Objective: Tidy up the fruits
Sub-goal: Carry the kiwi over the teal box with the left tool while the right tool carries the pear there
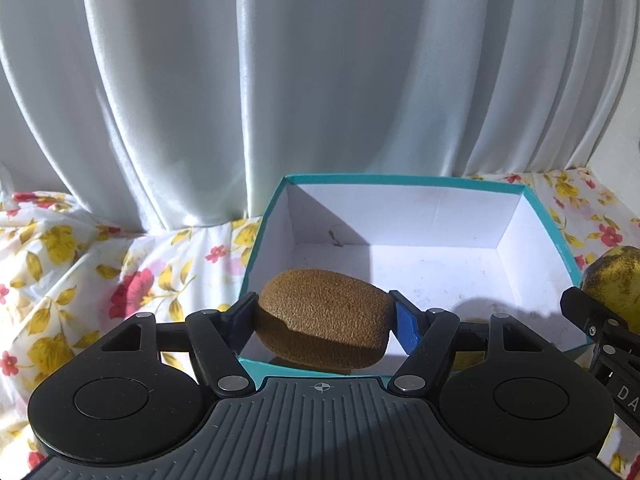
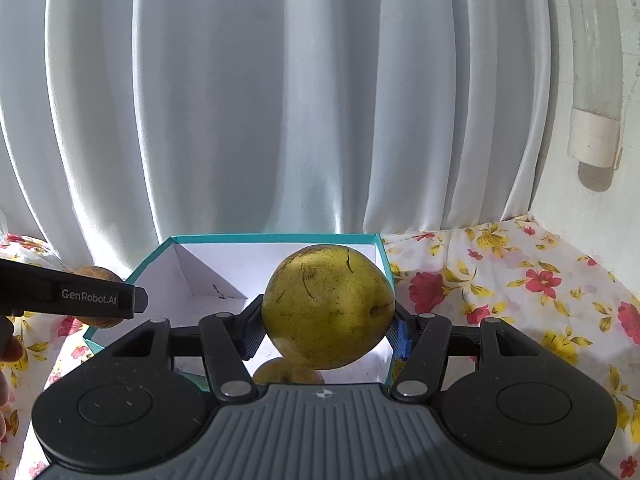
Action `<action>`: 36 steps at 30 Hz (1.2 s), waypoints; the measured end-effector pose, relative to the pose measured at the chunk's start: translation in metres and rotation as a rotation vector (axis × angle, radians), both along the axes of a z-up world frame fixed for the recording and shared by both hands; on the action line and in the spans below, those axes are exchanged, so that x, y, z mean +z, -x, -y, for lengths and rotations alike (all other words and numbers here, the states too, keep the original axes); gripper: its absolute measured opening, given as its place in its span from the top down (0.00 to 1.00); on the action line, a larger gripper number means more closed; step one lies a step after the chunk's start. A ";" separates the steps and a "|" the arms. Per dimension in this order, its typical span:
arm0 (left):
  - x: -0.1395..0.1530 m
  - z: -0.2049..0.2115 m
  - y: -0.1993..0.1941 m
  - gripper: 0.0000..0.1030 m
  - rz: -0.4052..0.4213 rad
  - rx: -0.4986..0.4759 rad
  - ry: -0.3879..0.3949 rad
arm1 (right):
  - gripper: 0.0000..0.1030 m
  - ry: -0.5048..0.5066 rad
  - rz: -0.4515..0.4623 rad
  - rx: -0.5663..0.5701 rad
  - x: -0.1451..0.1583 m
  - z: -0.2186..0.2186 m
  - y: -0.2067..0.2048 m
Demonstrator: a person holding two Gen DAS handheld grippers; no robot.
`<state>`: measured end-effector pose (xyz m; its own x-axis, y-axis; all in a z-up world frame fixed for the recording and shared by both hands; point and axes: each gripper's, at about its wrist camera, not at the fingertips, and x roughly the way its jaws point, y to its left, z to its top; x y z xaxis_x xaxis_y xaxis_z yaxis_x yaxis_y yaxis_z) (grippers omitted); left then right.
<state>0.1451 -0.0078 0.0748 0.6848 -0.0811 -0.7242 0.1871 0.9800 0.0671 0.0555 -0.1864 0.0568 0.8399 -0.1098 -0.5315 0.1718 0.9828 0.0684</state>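
My left gripper [image 1: 324, 320] is shut on a brown fuzzy kiwi [image 1: 320, 316], held lengthwise over the near left corner of a teal box [image 1: 400, 181] with a white inside. My right gripper [image 2: 328, 320] is shut on a yellow-green speckled pear [image 2: 330, 304] above the near edge of the same box [image 2: 280, 237]. Another yellow fruit [image 2: 286, 372] shows under the pear, inside the box. In the right wrist view the left gripper's black finger [image 2: 80, 300] and the kiwi [image 2: 98, 274] appear at the left. The pear [image 1: 616, 284] shows at the left wrist view's right edge.
The box sits on a white cloth with red and yellow flowers [image 2: 520, 280], against a pale curtain [image 1: 280, 100]. A white pipe [image 2: 592, 100] runs down the wall at the right. Part of a hand [image 2: 8, 352] shows at the left edge.
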 end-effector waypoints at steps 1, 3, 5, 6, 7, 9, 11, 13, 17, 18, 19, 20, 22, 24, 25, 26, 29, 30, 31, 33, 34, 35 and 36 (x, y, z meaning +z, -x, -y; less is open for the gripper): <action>-0.003 -0.001 -0.002 0.28 -0.006 0.000 0.001 | 0.42 0.000 -0.006 0.000 -0.003 0.000 -0.002; -0.008 -0.003 -0.004 0.28 -0.020 0.001 0.004 | 0.42 -0.001 -0.023 -0.001 -0.011 0.000 -0.007; -0.013 -0.002 -0.007 0.28 -0.031 -0.001 -0.002 | 0.42 -0.007 -0.039 0.003 -0.017 0.001 -0.012; -0.016 -0.001 -0.008 0.28 -0.034 -0.004 -0.004 | 0.42 -0.008 -0.047 0.007 -0.020 0.001 -0.014; -0.018 -0.001 -0.009 0.28 -0.039 -0.005 -0.005 | 0.42 -0.008 -0.054 0.010 -0.023 0.000 -0.016; -0.021 0.000 -0.010 0.28 -0.046 -0.008 -0.008 | 0.42 -0.008 -0.064 0.013 -0.028 0.000 -0.020; -0.024 0.001 -0.011 0.28 -0.051 -0.006 -0.013 | 0.42 -0.005 -0.071 0.012 -0.031 0.000 -0.022; -0.026 0.002 -0.013 0.28 -0.056 -0.006 -0.014 | 0.42 -0.005 -0.077 0.010 -0.033 0.001 -0.025; -0.030 0.003 -0.015 0.28 -0.068 -0.009 -0.021 | 0.42 -0.011 -0.093 0.010 -0.038 0.002 -0.029; -0.031 0.004 -0.015 0.28 -0.071 -0.009 -0.024 | 0.42 -0.012 -0.097 0.010 -0.039 0.002 -0.029; -0.032 0.004 -0.015 0.28 -0.073 -0.010 -0.026 | 0.42 -0.012 -0.101 0.010 -0.041 0.002 -0.030; -0.033 0.004 -0.015 0.28 -0.074 -0.012 -0.028 | 0.42 -0.013 -0.105 0.009 -0.042 0.002 -0.031; -0.034 0.005 -0.016 0.28 -0.076 -0.014 -0.029 | 0.42 -0.009 -0.105 0.010 -0.042 0.002 -0.031; -0.034 0.006 -0.016 0.28 -0.079 -0.017 -0.026 | 0.42 -0.005 -0.106 0.010 -0.043 0.002 -0.032; -0.035 0.006 -0.017 0.28 -0.081 -0.017 -0.026 | 0.42 -0.003 -0.107 0.010 -0.044 0.002 -0.032; -0.035 0.006 -0.017 0.28 -0.080 -0.019 -0.026 | 0.42 -0.002 -0.109 0.009 -0.044 0.002 -0.033; -0.036 0.006 -0.017 0.28 -0.084 -0.019 -0.027 | 0.42 0.004 -0.112 0.007 -0.045 0.001 -0.034; -0.036 0.006 -0.018 0.28 -0.086 -0.019 -0.027 | 0.42 0.006 -0.114 0.007 -0.045 0.001 -0.034; -0.036 0.006 -0.018 0.28 -0.087 -0.019 -0.028 | 0.42 0.007 -0.114 0.007 -0.045 0.001 -0.035; -0.037 0.007 -0.018 0.28 -0.088 -0.022 -0.029 | 0.42 0.009 -0.116 0.006 -0.046 0.001 -0.035; -0.038 0.007 -0.018 0.28 -0.090 -0.023 -0.030 | 0.42 0.010 -0.117 0.006 -0.046 0.000 -0.035; -0.038 0.007 -0.018 0.28 -0.091 -0.024 -0.031 | 0.42 0.010 -0.118 0.005 -0.046 0.000 -0.035; -0.039 0.007 -0.018 0.28 -0.092 -0.025 -0.032 | 0.42 0.011 -0.119 0.005 -0.046 0.000 -0.035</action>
